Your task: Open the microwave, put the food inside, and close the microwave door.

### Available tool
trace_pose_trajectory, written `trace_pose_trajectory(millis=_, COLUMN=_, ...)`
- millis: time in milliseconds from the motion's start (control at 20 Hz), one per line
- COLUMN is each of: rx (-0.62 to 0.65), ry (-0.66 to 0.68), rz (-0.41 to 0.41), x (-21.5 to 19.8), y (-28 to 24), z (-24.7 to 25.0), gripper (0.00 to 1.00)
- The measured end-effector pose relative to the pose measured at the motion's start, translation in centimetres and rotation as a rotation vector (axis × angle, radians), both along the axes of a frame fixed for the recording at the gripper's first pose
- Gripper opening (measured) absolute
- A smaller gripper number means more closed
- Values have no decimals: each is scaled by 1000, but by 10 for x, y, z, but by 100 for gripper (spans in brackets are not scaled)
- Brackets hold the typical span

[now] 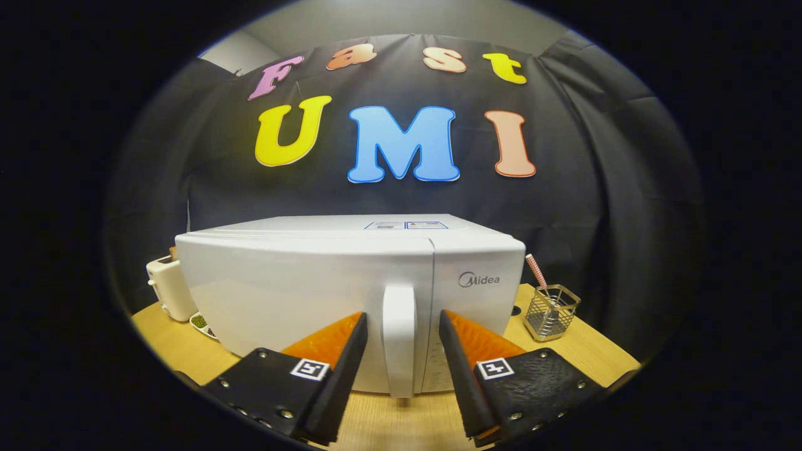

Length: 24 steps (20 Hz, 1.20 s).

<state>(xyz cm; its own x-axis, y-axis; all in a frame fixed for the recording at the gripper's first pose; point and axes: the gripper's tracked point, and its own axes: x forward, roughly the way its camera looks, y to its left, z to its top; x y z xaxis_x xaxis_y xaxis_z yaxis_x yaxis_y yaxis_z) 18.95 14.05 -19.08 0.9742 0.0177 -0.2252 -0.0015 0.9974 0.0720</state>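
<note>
A white microwave point(301, 282) stands on the wooden table point(583, 351) with its door closed. Its vertical white handle point(399, 338) runs down the right side of the door. My gripper point(402, 322) is open, with one finger on each side of the handle and a small gap to it on both sides. The fingertips point(357, 326) reach close to the door face. A plate of food point(202, 323) peeks out at the microwave's left, mostly hidden behind it.
A white toaster point(168, 288) stands left of the microwave, behind the plate. A wire-mesh holder point(551, 311) with a pink striped straw point(536, 270) sits to the right. The black cloth wall hangs close behind.
</note>
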Motion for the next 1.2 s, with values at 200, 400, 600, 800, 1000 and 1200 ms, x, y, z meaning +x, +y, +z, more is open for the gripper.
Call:
trace_pose_trajectory(millis=200, rx=11, ry=-13, rz=-22, x=3, y=4, z=2, gripper=28)
trace_pose_trajectory(millis=400, rx=18, ry=12, rz=-11, x=1, y=5, z=1, gripper=13)
trace_pose_trajectory(millis=600, rx=52, ry=35, rz=-20, x=-1, y=5, z=1, gripper=8)
trace_pose_trajectory(millis=800, rx=58, ry=47, rz=-26, x=-8, y=7, z=0, gripper=8)
trace_pose_trajectory(millis=1000, rx=-4, ry=-3, rz=-4, x=-45, y=17, z=6, gripper=8)
trace_pose_trajectory(millis=1200, rx=22, ry=3, rz=2, x=-72, y=25, z=8, gripper=8)
